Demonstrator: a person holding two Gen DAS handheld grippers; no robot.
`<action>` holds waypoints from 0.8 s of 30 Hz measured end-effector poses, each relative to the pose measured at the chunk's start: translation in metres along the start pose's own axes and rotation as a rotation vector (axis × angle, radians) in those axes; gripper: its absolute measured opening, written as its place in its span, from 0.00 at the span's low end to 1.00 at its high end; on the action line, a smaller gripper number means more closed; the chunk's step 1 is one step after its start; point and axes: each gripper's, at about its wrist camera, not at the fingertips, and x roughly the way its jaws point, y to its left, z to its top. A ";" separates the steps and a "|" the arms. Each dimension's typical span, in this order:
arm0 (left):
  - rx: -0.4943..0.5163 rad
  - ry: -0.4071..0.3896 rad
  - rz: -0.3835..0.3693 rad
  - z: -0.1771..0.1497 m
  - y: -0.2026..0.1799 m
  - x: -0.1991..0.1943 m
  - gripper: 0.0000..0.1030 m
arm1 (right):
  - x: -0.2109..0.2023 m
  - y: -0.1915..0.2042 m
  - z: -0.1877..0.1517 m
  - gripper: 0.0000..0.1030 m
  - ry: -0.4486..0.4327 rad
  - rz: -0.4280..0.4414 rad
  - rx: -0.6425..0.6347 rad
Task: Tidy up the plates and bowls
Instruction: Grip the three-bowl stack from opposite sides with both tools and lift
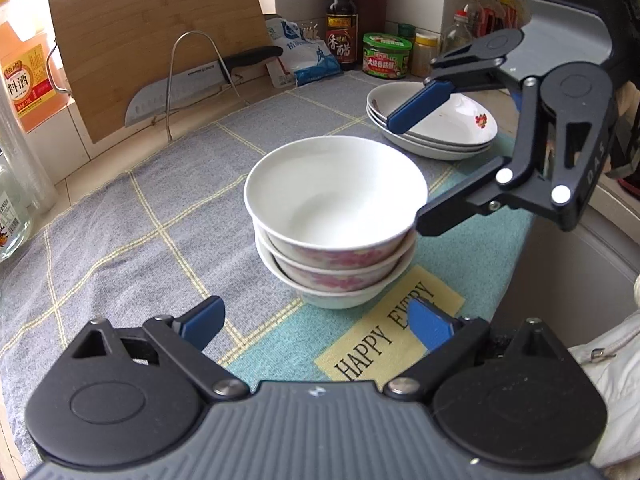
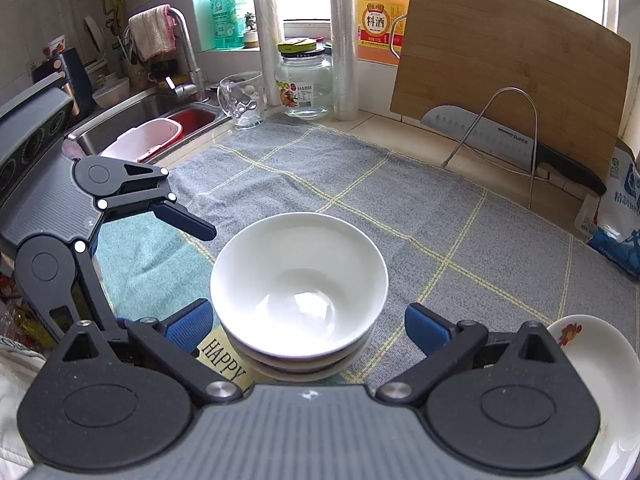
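Three nested white bowls with pink flower prints (image 1: 336, 216) stand in a stack on a grey checked cloth (image 1: 120, 220). From above they are the bowls (image 2: 298, 280), empty inside. A stack of white plates (image 1: 440, 132) lies behind them on the right, its edge seen as the plates (image 2: 600, 364). My left gripper (image 1: 318, 322) is open just short of the bowls, nothing between its blue pads. My right gripper (image 2: 308, 326) is open wide with the bowl stack between its fingers; in the left wrist view the right gripper (image 1: 408, 174) has one finger beside the top bowl's rim and the other over the plates.
A bamboo cutting board (image 2: 508, 80) leans at the back with a knife (image 2: 512, 140) in a wire rack (image 2: 500, 128). Sauce bottles (image 1: 342, 20), a jar (image 1: 386, 56) and a salt bag (image 1: 300, 52) line the wall. A sink (image 2: 152, 120), glass mug (image 2: 244, 100) and jar (image 2: 306, 84) stand far left.
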 end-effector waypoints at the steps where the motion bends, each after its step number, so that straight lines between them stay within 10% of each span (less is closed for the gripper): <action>1: 0.008 0.004 0.000 -0.002 0.001 0.003 0.95 | 0.000 0.002 -0.003 1.00 0.008 -0.006 -0.024; 24: 0.208 0.065 -0.126 0.002 0.013 0.068 0.93 | 0.076 -0.001 -0.031 1.00 0.187 0.017 -0.234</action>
